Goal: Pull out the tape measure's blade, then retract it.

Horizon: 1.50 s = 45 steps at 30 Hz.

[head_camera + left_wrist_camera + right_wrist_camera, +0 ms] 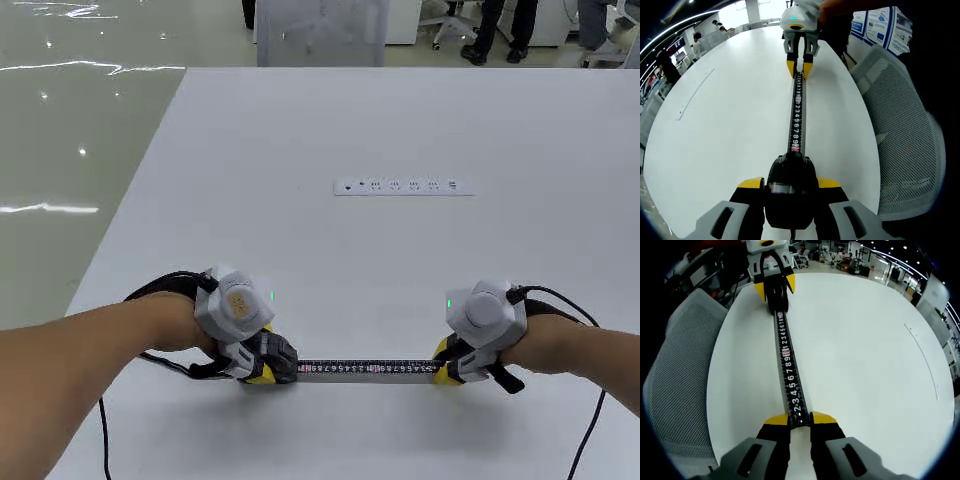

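A black tape measure case (pixel 791 187) sits between the yellow-tipped jaws of my left gripper (pixel 265 368), which is shut on it just above the white table. Its blade (pixel 366 368), printed with black numbers, runs out straight to the right along the table's near edge. My right gripper (pixel 799 419) is shut on the blade's free end (pixel 797 412). In the left gripper view the blade (pixel 797 112) stretches away to the right gripper (pixel 799 69). In the right gripper view the blade (pixel 787 360) leads back to the case (pixel 775 292) in the left gripper (pixel 774 287).
A white power strip (pixel 403 186) lies flat in the middle of the white table (pixel 350 130). A grey mesh chair (pixel 900 130) stands by the table's near edge. Cables trail from both grippers. People stand beyond the far edge.
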{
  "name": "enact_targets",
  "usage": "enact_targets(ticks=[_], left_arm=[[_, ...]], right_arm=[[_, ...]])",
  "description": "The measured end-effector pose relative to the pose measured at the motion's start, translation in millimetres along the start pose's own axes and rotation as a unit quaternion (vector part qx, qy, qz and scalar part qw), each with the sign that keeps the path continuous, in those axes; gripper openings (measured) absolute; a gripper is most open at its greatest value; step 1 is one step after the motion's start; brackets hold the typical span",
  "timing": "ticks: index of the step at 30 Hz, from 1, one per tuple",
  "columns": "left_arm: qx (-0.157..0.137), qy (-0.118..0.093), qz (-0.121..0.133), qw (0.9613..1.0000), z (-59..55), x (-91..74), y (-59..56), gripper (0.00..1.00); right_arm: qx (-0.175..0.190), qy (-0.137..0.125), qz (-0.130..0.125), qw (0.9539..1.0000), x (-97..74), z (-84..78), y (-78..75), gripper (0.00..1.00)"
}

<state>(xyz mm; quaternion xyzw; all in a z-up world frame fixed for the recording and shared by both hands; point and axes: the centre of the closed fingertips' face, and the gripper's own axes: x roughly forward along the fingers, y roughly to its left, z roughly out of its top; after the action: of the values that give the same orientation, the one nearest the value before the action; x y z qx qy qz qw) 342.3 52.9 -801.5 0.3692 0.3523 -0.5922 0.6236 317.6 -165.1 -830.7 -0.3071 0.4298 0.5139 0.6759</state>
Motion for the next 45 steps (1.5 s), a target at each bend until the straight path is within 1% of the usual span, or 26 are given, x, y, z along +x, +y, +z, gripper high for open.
enact_targets(ticks=[23,33,38,45], left_arm=[[0.001,0.000,-0.002,1.0000,-0.1,-0.5,0.1,0.35],[0.001,0.000,-0.002,1.0000,-0.3,-0.8,-0.3,0.35],[0.000,-0.003,0.001,1.0000,-0.3,-0.9,-0.5,0.35],[0.000,-0.003,-0.002,1.0000,0.0,-0.8,-1.0,0.35]], right_arm=[[0.017,0.006,0.001,0.9998,-10.3,-19.5,-2.8,0.13],[0.015,0.006,0.001,0.9999,-10.5,-19.4,-2.1,0.13],[0.020,0.004,0.001,0.9998,-14.4,-26.5,-2.7,0.13],[0.022,0.006,0.000,0.9998,-13.6,-25.3,-2.9,0.13]])
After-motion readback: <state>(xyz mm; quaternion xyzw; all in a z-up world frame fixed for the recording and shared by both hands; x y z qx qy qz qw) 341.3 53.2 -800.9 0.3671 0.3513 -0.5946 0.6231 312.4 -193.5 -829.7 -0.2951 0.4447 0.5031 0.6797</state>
